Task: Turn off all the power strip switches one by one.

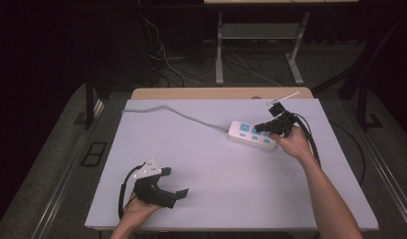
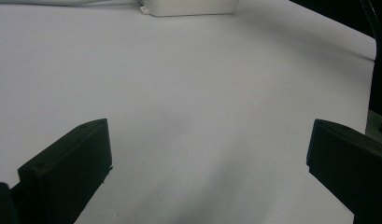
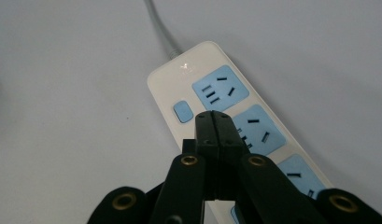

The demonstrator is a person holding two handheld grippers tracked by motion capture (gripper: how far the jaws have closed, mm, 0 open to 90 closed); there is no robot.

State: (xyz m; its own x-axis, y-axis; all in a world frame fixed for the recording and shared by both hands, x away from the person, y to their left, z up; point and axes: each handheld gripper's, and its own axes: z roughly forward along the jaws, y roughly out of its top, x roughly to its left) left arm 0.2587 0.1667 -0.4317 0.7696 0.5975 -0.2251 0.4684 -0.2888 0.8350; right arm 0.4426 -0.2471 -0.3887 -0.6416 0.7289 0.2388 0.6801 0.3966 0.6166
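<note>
White table, power strip, right tongs closed above it

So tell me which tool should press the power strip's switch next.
Right. The right tool, shut, hovers over the power strip near its blue switch; the left tool sits open, far off.

Table: white top, wooden edge at far side
Floor: grey, dim
Desk frame: pale legs behind table
Cables: loose on floor
Light: table lit, surroundings dark
</note>
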